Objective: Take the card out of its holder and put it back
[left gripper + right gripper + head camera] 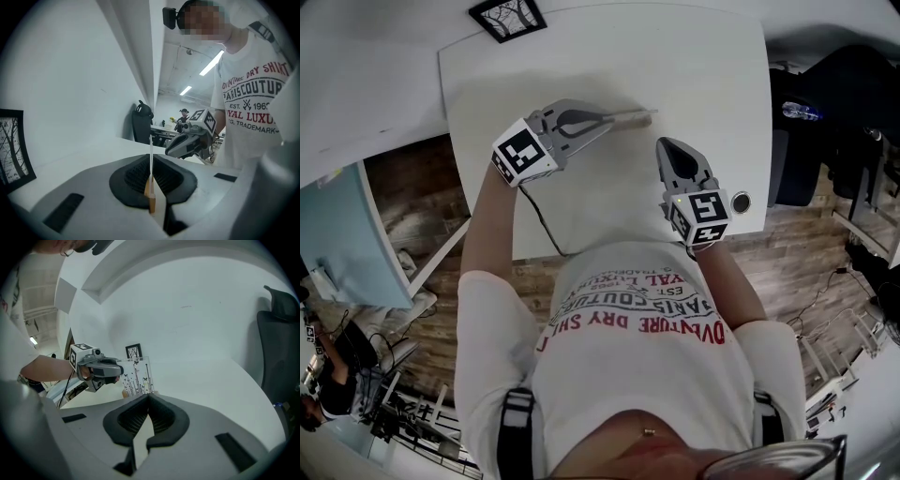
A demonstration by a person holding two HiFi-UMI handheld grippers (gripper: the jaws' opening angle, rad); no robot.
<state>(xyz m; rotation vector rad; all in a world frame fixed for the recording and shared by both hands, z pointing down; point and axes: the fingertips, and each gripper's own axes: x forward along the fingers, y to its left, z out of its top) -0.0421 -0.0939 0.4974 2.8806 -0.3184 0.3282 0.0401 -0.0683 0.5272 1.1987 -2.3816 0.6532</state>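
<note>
A clear card [137, 376] printed with black stems and butterflies stands upright in a wooden holder [150, 191] on the white table [703, 75]. My left gripper [605, 120] is shut on the card's upper left part. In the left gripper view the card [150, 157] shows edge-on between the pads, with the wooden holder just below. From above, the card [628, 116] is a thin line sticking out of the jaws. My right gripper [670, 142] hovers a short way to the card's right, its jaws shut on nothing and pointing at the card.
A small black-framed picture [507, 17] lies at the table's far left corner. A small dark disc [740, 202] sits near the right front edge. A black chair [825, 122] stands to the right of the table. A white wall is behind.
</note>
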